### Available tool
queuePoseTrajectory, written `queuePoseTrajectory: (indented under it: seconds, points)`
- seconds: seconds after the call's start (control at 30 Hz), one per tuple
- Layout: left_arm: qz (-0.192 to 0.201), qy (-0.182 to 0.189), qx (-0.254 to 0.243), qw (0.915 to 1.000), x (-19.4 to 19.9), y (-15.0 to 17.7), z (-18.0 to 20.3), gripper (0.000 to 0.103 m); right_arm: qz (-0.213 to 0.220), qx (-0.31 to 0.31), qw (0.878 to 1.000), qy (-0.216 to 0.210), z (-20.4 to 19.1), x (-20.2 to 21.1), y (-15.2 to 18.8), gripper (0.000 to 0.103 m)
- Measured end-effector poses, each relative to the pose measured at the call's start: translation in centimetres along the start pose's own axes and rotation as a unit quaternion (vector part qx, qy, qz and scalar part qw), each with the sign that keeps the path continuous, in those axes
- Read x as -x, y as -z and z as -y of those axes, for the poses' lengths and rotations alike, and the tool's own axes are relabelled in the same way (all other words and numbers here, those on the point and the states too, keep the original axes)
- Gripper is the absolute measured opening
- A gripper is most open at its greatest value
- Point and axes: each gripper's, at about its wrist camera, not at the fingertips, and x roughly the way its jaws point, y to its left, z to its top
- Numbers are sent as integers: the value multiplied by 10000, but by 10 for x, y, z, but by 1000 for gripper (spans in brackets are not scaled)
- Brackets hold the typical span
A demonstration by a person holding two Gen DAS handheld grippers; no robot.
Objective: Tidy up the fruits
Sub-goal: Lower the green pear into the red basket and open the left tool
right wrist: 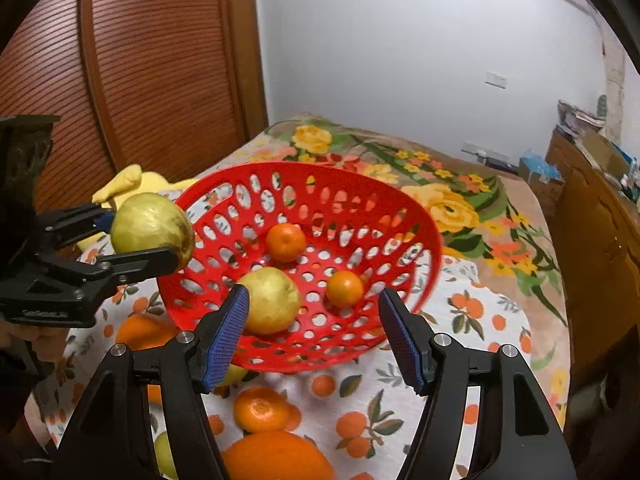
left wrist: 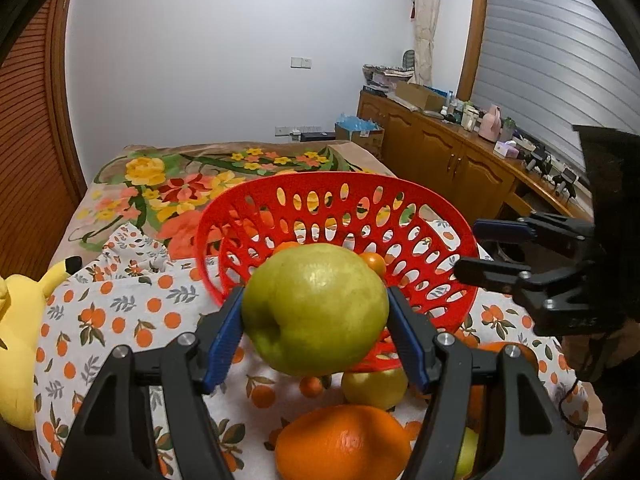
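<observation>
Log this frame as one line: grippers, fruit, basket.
left gripper: shut on green pear, beside basket rim | right gripper: open, empty | red basket: two small oranges, one pear | cloth: more fruit loose

A red basket (right wrist: 304, 184) of hard, slightly shiny plastic, its wall pierced all over with oval holes. Beneath it lies a thin, matt printed cloth (right wrist: 472, 320) with small oranges on white, over a softer, fuzzier floral blanket (right wrist: 452, 204). The left gripper (left wrist: 316, 312) is matt black plastic with bright metal screw heads and ribbed blue pads that look rubbery. The green pear (left wrist: 316, 312) between those pads has smooth, faintly waxy skin with a soft sheen. A large orange (left wrist: 344, 444) below shows dimpled, glossy peel. At the left edge, a yellow plush toy (left wrist: 20, 340) looks velvety. The louvred door (right wrist: 152, 68) is varnished brown wood, ridged with slats.
</observation>
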Motion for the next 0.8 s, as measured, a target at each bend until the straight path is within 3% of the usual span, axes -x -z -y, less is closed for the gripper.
queuePoseTrajectory:
  seconds: [0.8]
  points:
    - [-274, -221, -143, 9993, -18, 1, 14, 68, 70, -196, 9998, 63, 10, 19, 22, 69]
